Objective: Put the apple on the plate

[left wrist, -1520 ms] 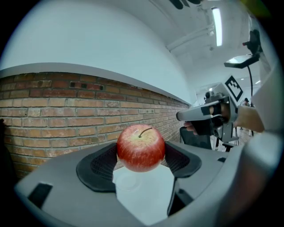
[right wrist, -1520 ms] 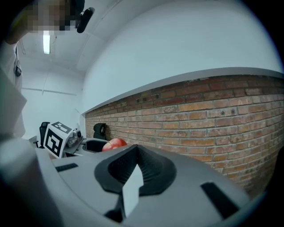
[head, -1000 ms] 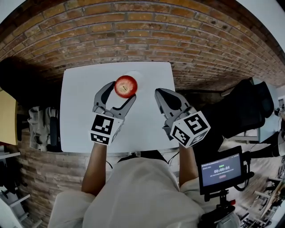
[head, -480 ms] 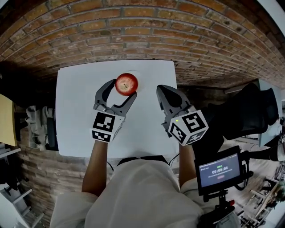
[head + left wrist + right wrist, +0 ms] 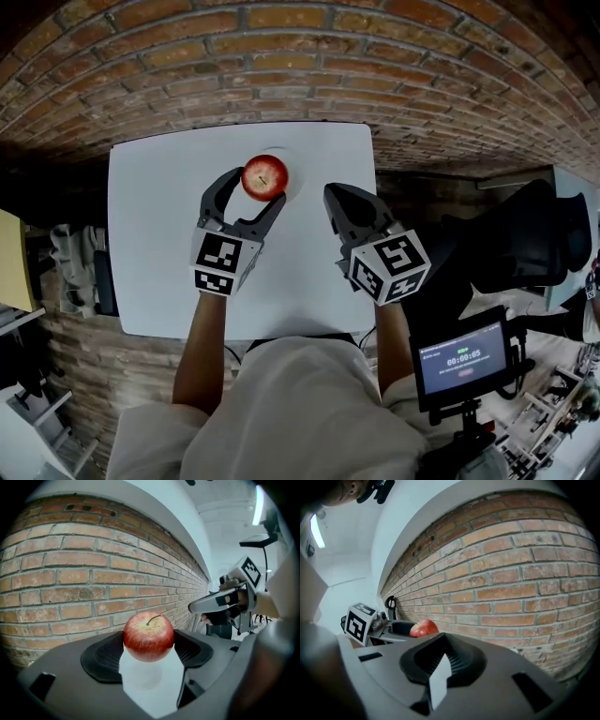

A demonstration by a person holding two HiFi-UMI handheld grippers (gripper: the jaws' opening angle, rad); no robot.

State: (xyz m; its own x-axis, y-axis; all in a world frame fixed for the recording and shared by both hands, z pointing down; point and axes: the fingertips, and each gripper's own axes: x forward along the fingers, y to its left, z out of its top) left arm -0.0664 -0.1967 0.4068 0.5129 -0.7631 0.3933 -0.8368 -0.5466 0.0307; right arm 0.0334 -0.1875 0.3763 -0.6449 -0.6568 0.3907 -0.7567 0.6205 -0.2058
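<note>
One red round apple [image 5: 265, 177] is pinched between the left gripper [image 5: 261, 185] jaws, over one white round plate [image 5: 290, 181] on a white table [image 5: 150, 234] bounded by a brick wall [image 5: 281, 66]; the right gripper [image 5: 334, 192] jaws are pressed together

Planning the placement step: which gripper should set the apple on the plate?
Left. The left gripper is shut on the apple, above the plate; the right gripper is shut, empty and off to the side.

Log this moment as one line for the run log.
left gripper: shut on apple | apple: over plate | right gripper: shut, empty
</note>
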